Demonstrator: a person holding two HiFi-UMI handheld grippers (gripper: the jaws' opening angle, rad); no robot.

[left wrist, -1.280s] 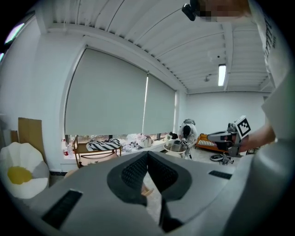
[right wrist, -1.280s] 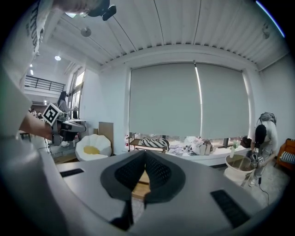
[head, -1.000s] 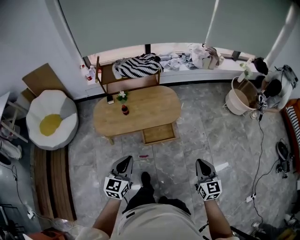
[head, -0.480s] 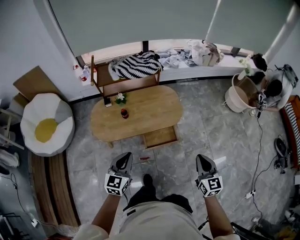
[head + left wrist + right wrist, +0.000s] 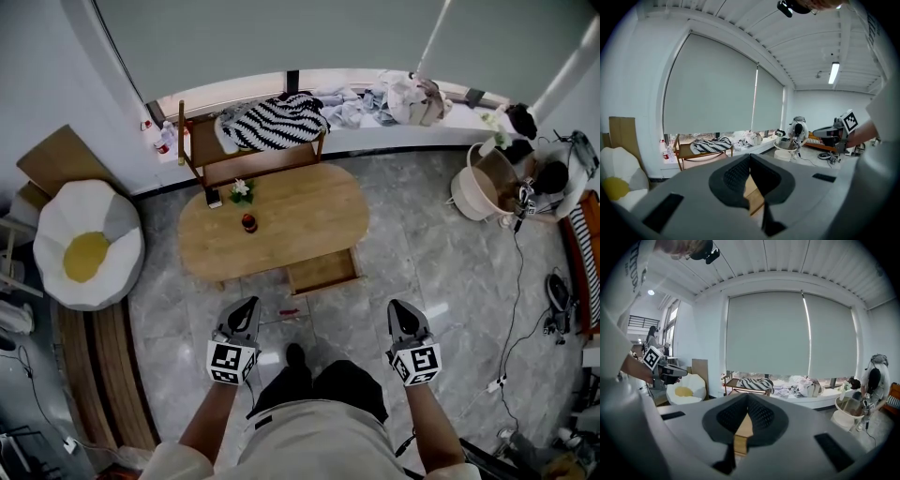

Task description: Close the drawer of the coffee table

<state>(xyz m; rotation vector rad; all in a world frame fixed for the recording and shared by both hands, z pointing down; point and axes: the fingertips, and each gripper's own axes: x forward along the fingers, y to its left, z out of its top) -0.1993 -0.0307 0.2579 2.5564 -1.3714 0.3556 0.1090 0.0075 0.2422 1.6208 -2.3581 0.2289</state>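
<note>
An oval wooden coffee table (image 5: 300,211) stands ahead of me on the grey floor. Its drawer (image 5: 321,271) is pulled out toward me at the table's near right side. My left gripper (image 5: 245,312) is shut and empty, short of the table and left of the drawer. My right gripper (image 5: 401,313) is shut and empty too, to the right of the drawer and a little nearer to me. In the left gripper view the shut jaws (image 5: 750,161) frame a strip of the table. The right gripper view shows its shut jaws (image 5: 748,404) with the wooden table edge between them in the distance.
On the table stand a small flower pot (image 5: 243,190), a dark red bottle (image 5: 249,222) and a phone (image 5: 215,198). A wooden chair with a striped cloth (image 5: 272,122) is behind it. A white and yellow beanbag (image 5: 86,248) lies left, a basket (image 5: 478,192) and a crouching person (image 5: 548,178) right. A small red thing (image 5: 289,312) lies on the floor.
Both grippers and I have moved forward toward the coffee table. The table and its open drawer now lie closer to the grippers. Both stay shut.
</note>
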